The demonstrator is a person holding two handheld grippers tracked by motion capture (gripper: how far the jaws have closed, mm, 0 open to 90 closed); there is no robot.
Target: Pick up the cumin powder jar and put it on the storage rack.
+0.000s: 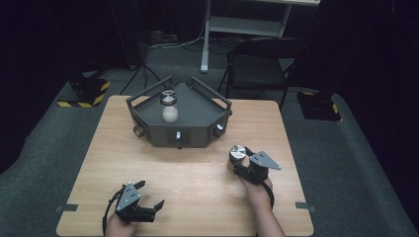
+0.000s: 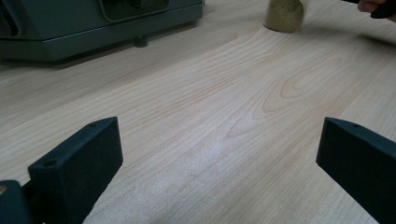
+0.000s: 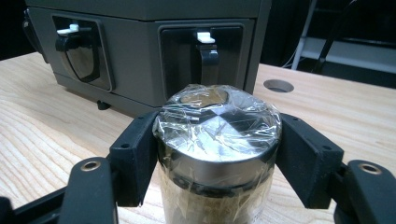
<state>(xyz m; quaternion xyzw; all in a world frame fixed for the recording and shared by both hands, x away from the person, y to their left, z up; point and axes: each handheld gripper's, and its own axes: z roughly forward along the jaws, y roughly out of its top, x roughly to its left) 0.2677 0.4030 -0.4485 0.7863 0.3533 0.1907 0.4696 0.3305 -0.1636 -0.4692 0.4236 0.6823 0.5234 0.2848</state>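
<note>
A spice jar [image 1: 237, 154] with a shiny metal lid wrapped in clear film stands on the wooden table [image 1: 188, 192] at the right. My right gripper [image 1: 239, 161] is shut on it. In the right gripper view both black pads press the jar [image 3: 217, 121] just below its lid, and tan powder shows inside. My left gripper [image 1: 151, 193] rests near the table's front left, open, with bare wood between its wide-set jaws [image 2: 219, 149]. A second jar [image 1: 169, 106] with pale contents stands on top of the dark grey angular box [image 1: 197, 121].
The box [image 3: 154, 42] has levers and knobs on its front faces, close ahead of the held jar. A folding chair [image 1: 262, 64] and a shelf frame [image 1: 207, 34] stand beyond the table. Weighted bases with yellow-black tape [image 1: 84, 94] sit on the floor.
</note>
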